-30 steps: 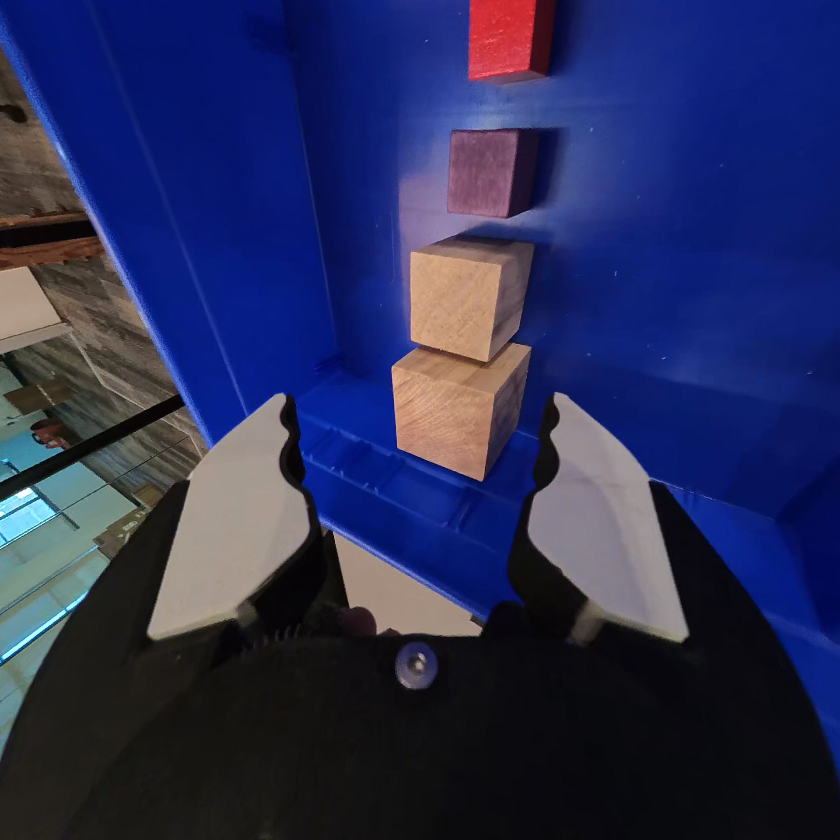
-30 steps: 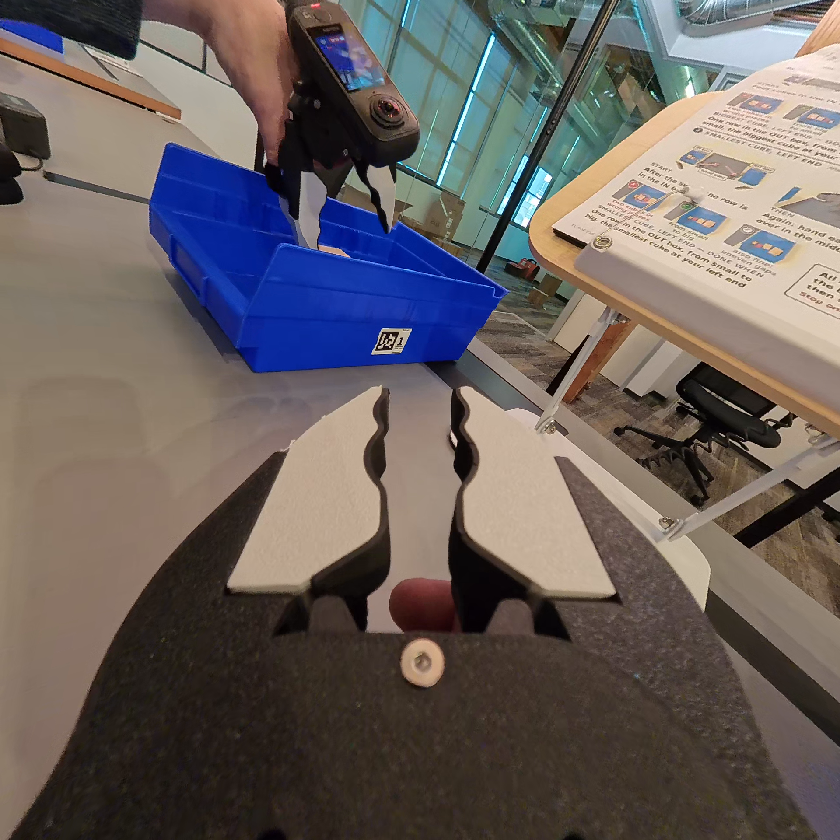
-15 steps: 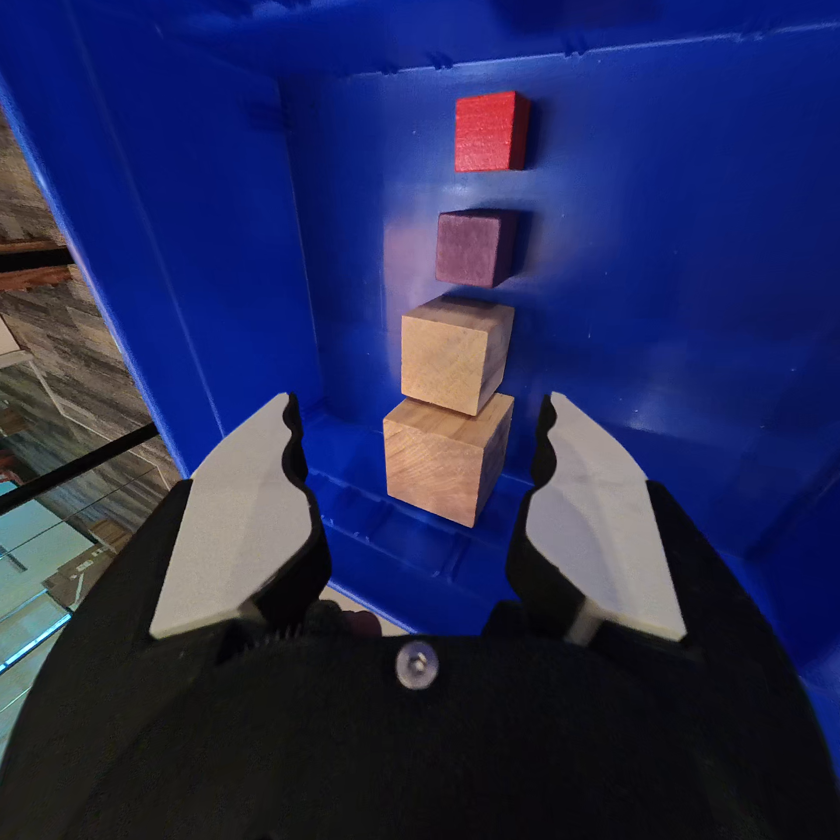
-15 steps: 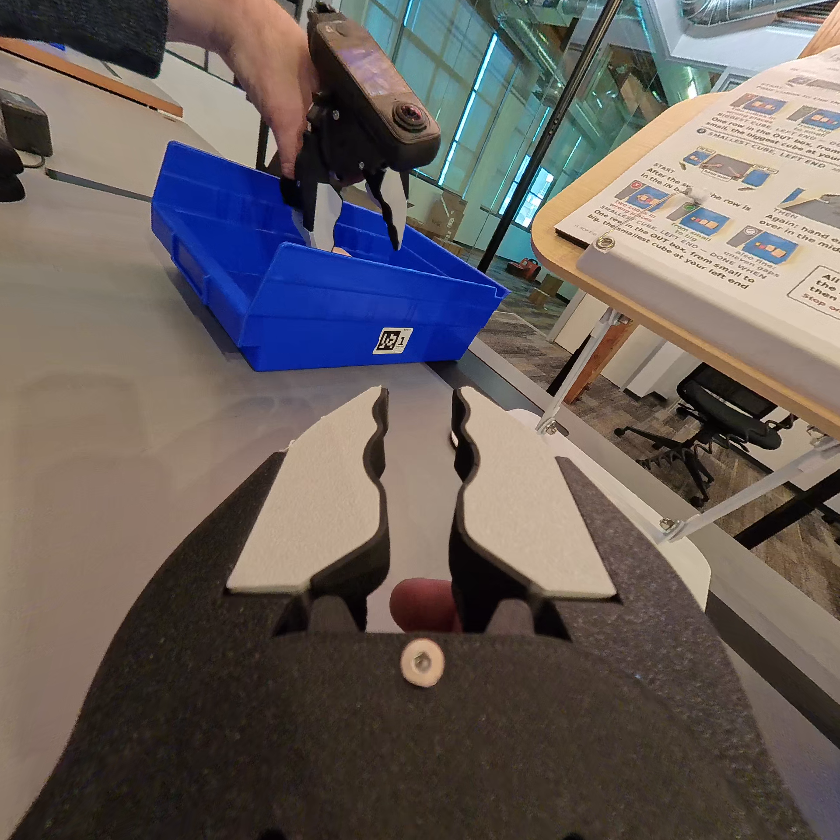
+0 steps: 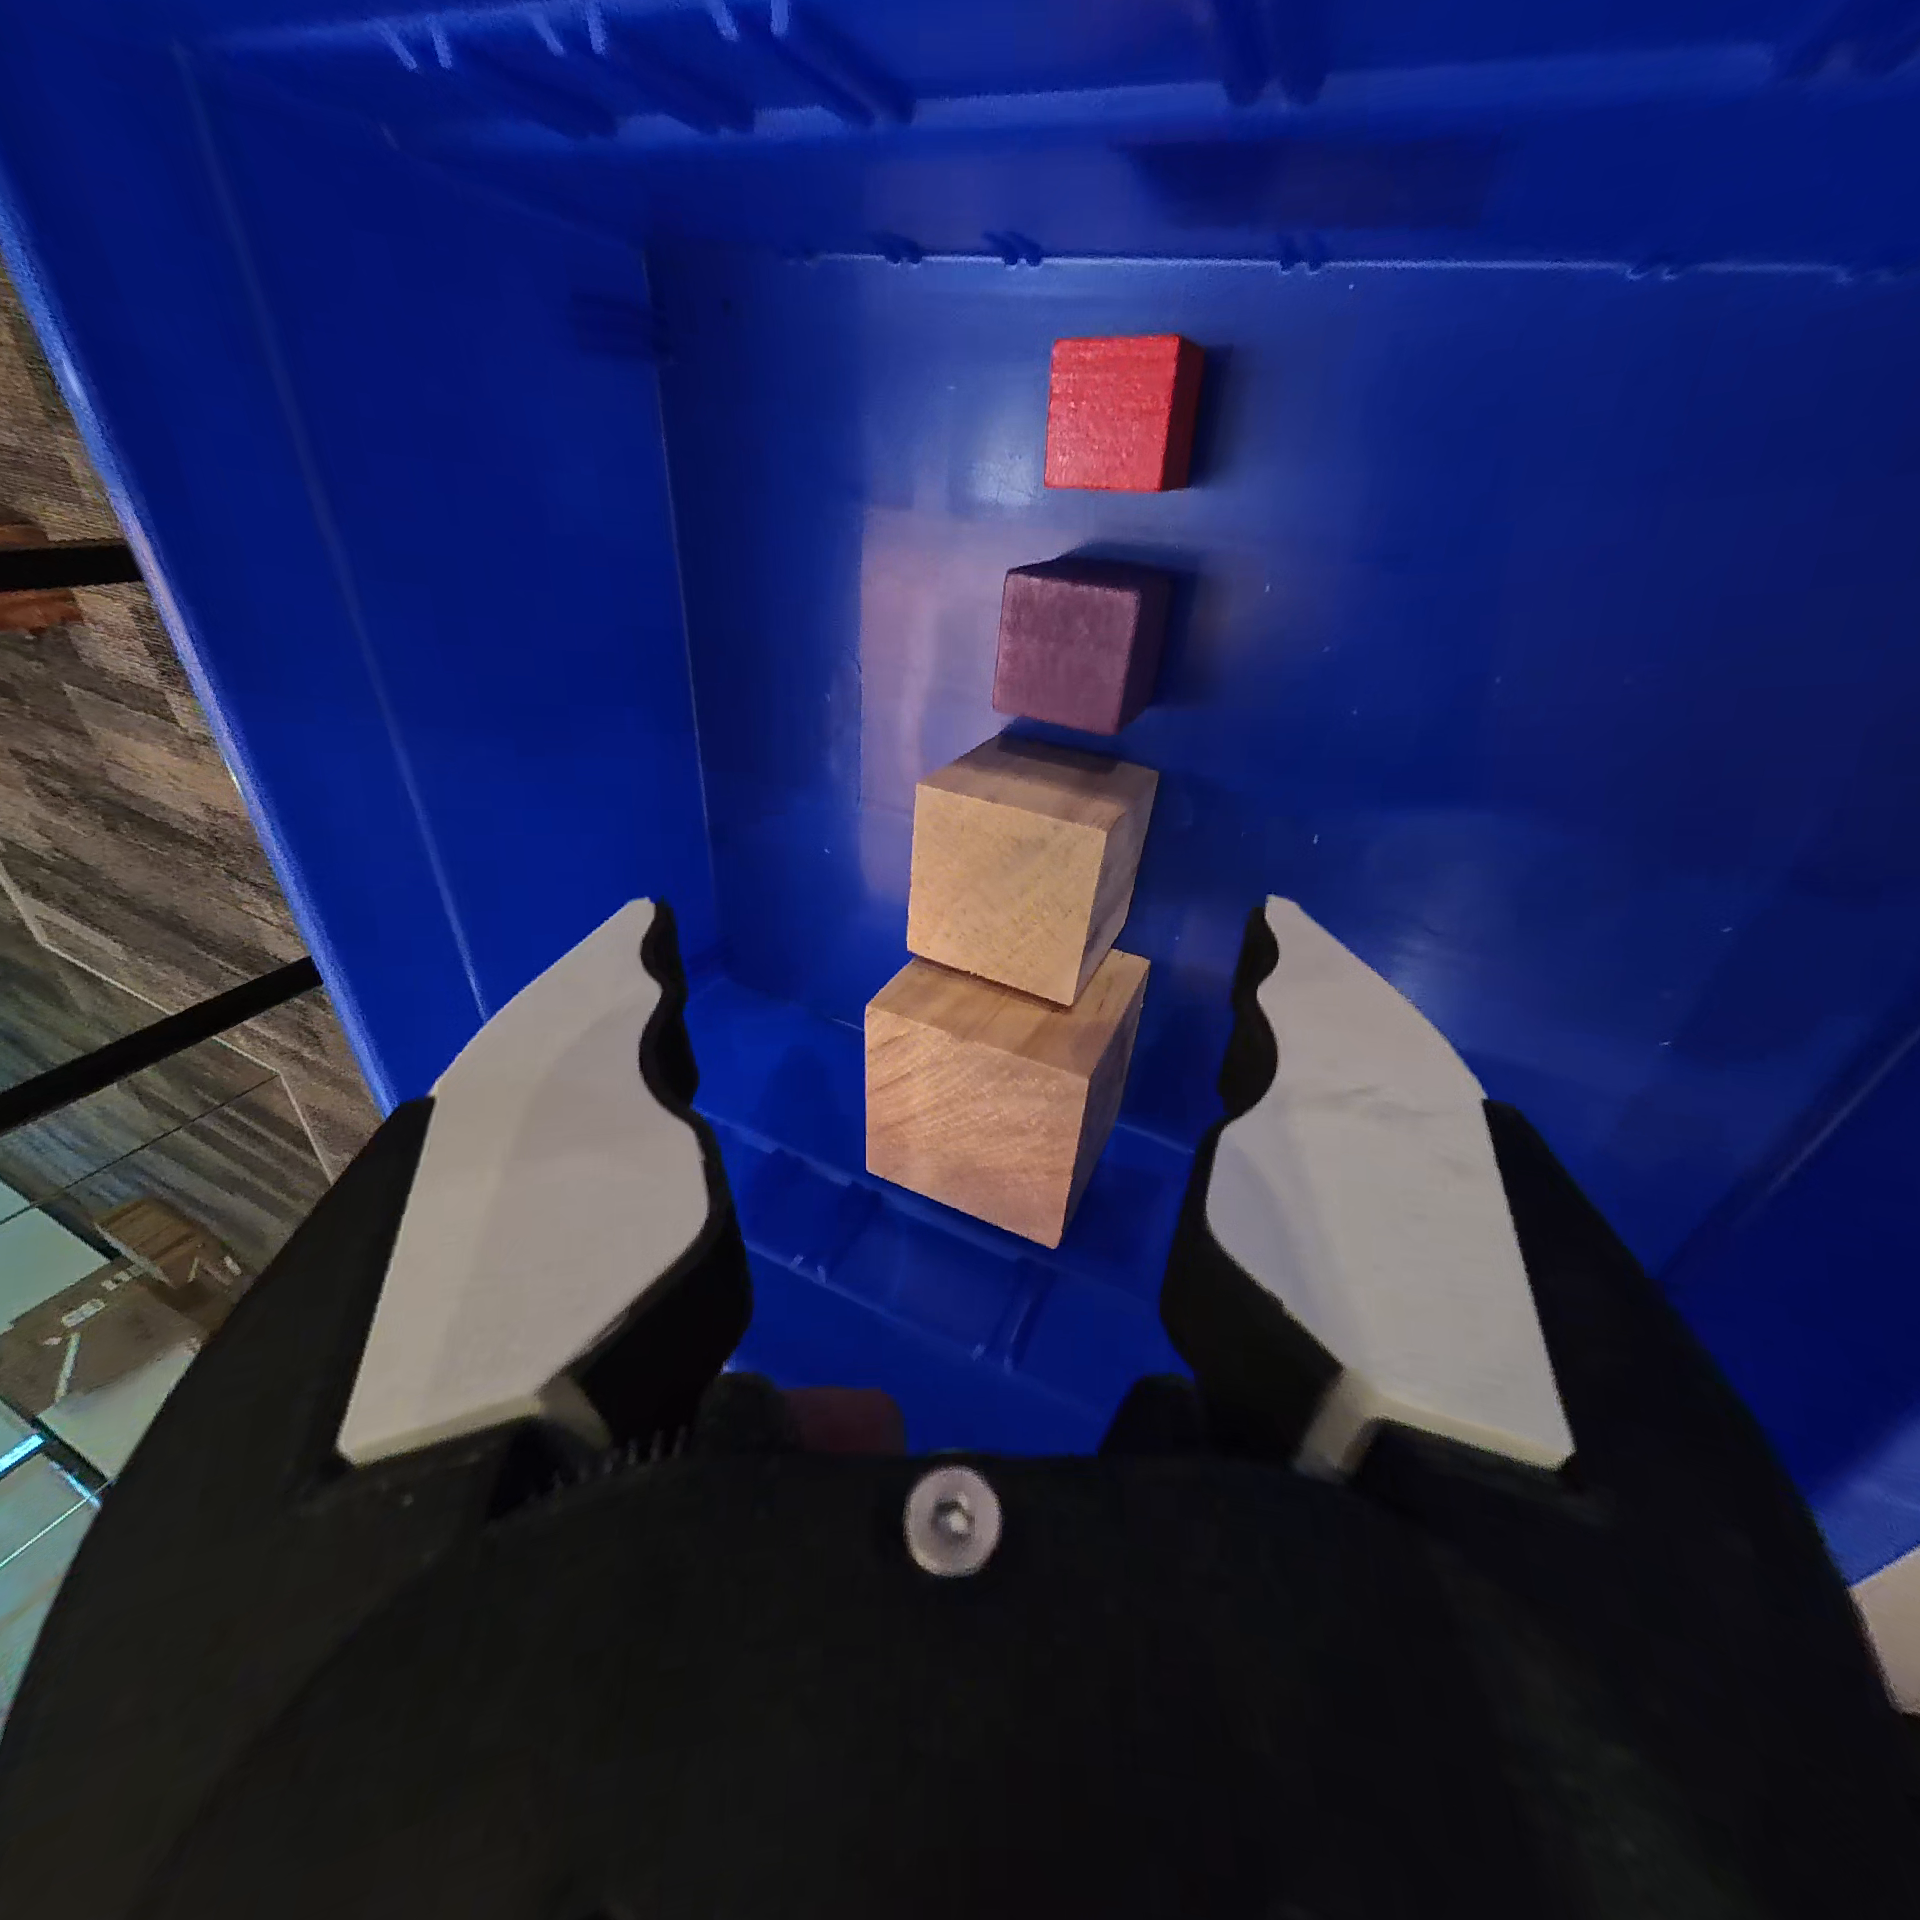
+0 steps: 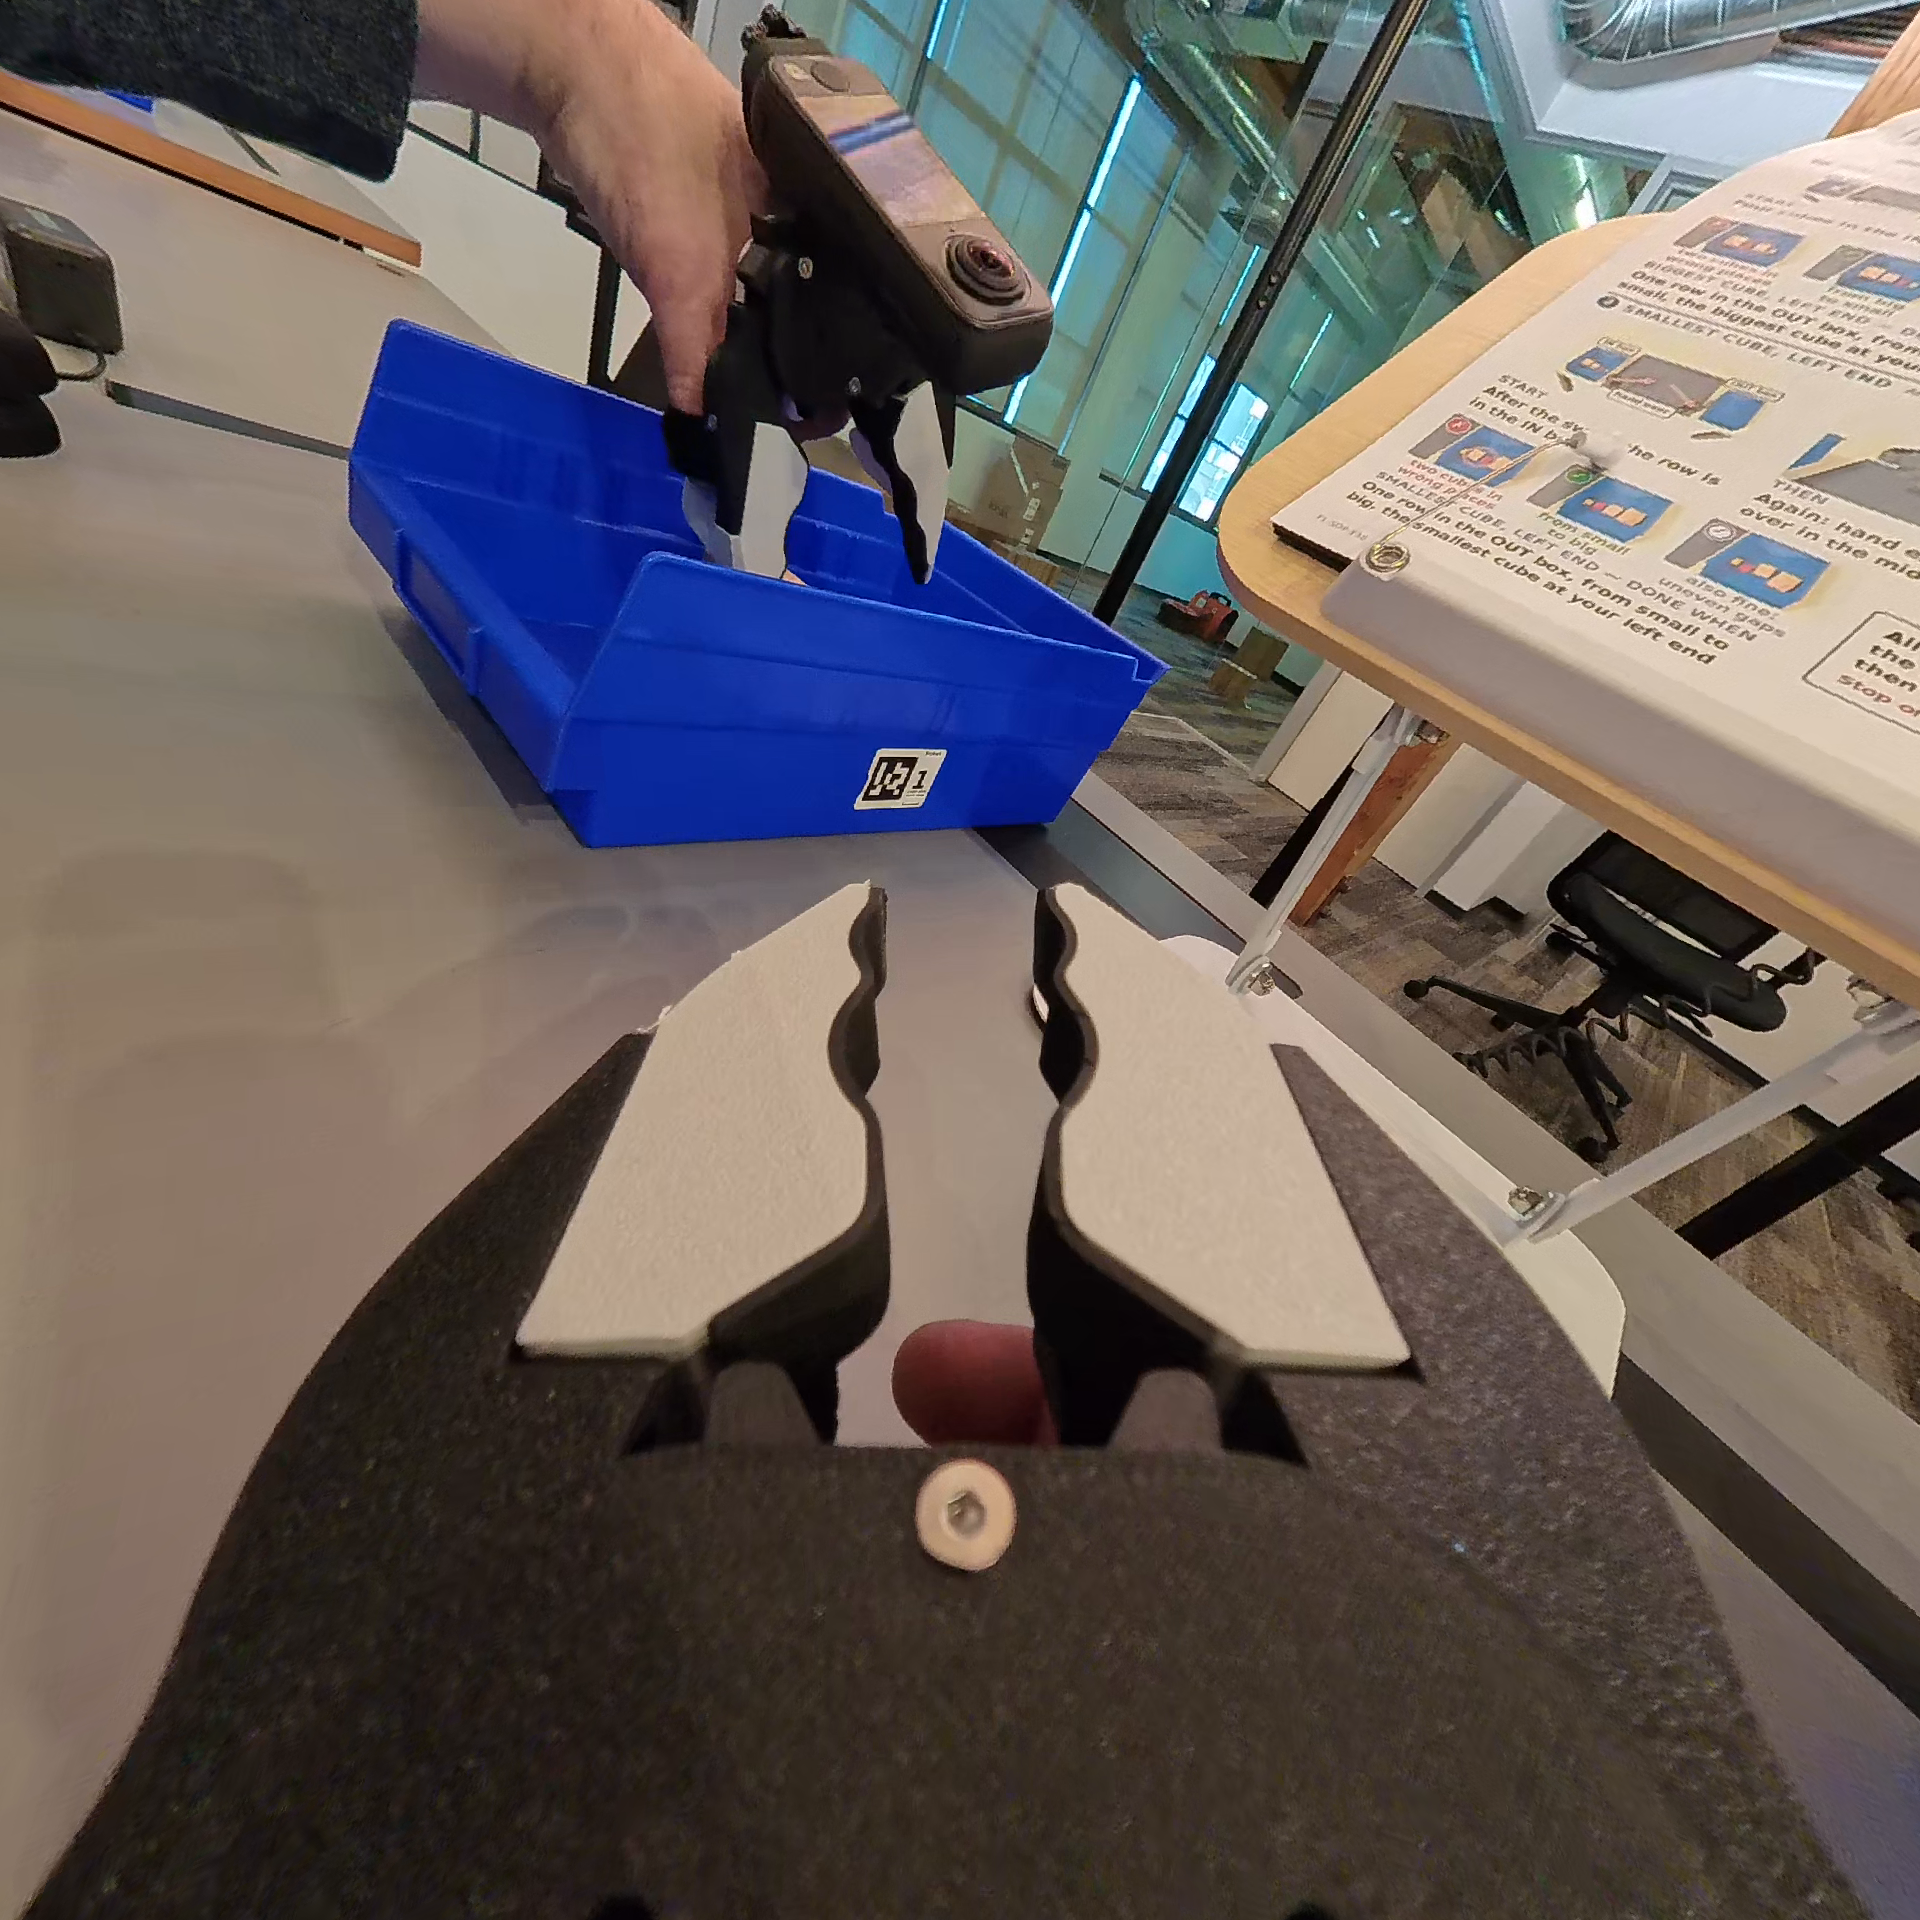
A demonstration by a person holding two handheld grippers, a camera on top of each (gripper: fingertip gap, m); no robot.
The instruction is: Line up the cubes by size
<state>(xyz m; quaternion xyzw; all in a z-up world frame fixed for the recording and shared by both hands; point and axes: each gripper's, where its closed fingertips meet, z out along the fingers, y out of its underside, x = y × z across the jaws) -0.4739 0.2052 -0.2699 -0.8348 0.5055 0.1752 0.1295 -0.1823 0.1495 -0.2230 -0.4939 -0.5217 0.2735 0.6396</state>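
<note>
Four cubes sit in a row in the blue bin (image 5: 1558,727), big wood cube (image 5: 977,1101) nearest, red cube (image 5: 1117,414) farthest: looks sorted. Left gripper (image 5: 956,935) jaws released wide, right gripper (image 6: 958,914) jaws part-open, both empty.

Instruction board (image 6: 1621,436), office chair (image 6: 1652,966)

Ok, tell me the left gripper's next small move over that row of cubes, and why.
Probably none on the cubes: lift the left gripper clear of the blue bin. Its fingers stand wide apart and hold nothing, and the row already runs by size: red cube, purple cube, smaller wooden cube, larger wooden cube. The two wooden cubes look to touch, slightly skewed.
</note>
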